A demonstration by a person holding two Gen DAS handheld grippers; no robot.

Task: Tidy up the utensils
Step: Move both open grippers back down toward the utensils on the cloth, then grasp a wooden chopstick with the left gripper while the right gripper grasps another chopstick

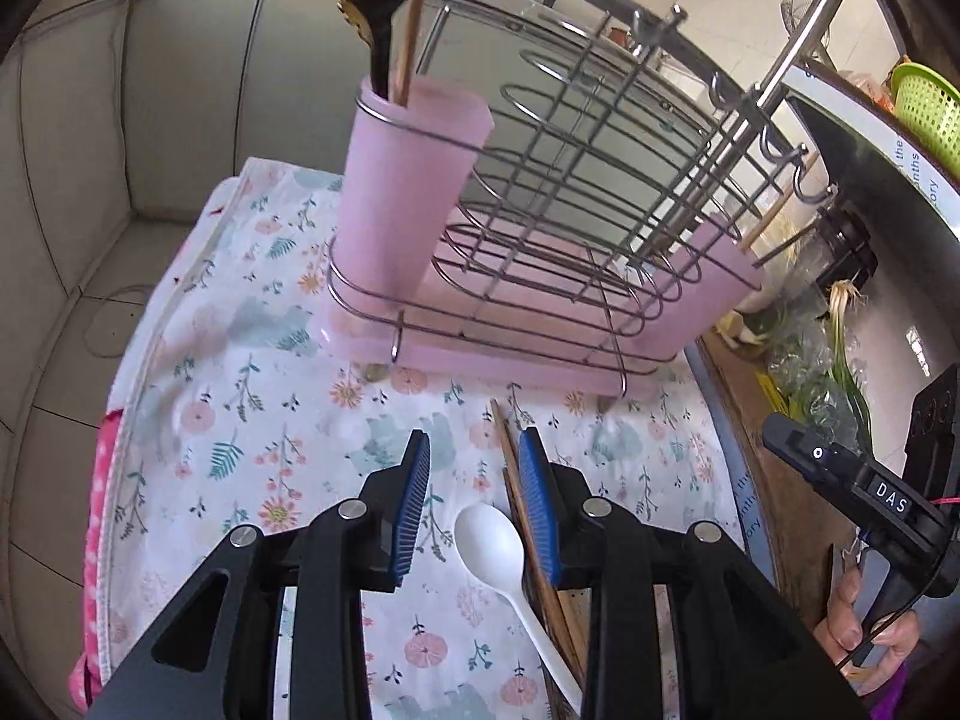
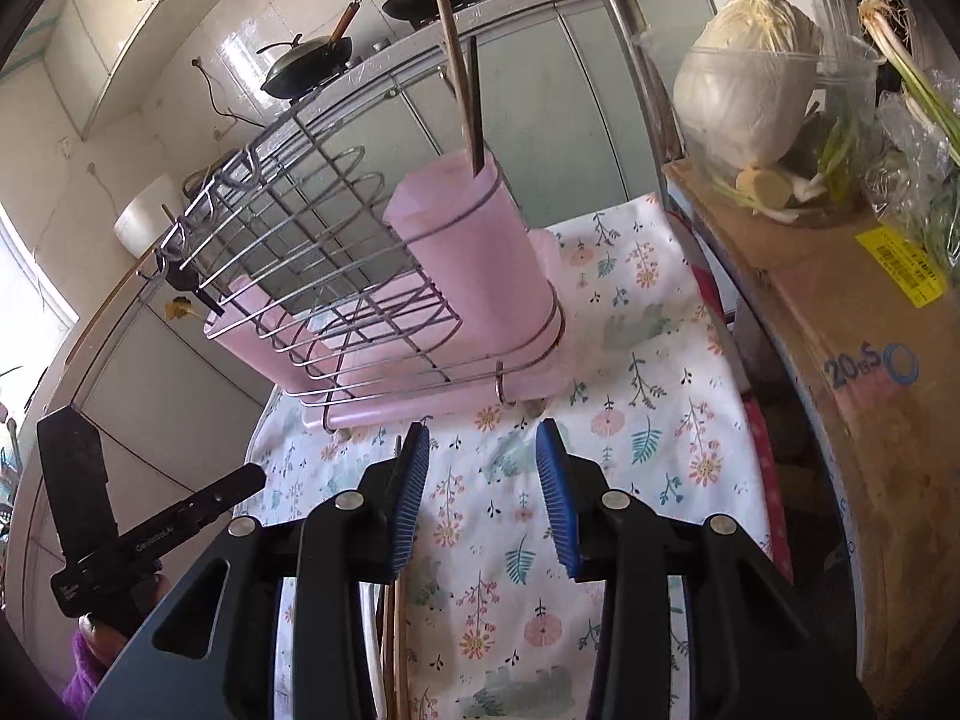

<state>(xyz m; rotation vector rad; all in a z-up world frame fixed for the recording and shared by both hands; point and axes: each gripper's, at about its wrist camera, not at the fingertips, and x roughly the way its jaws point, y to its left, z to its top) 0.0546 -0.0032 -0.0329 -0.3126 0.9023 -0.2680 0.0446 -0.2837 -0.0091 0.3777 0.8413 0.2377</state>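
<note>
A floral cloth (image 1: pixel 252 396) covers the table, and on it stands a wire rack (image 1: pixel 540 228) with a pink cup (image 1: pixel 402 180) that already holds some utensils. Below the rack lie 2 or more brown chopsticks (image 1: pixel 510 468) and 1 white spoon (image 1: pixel 492 546). The left gripper (image 1: pixel 474 498) hangs above the spoon, fingers apart, holding nothing. The right gripper (image 2: pixel 483 492) is also apart and empty. I think the left one should go down straight, close on the spoon's handle, not the bowl, and avoid the chopsticks just beside.
</note>
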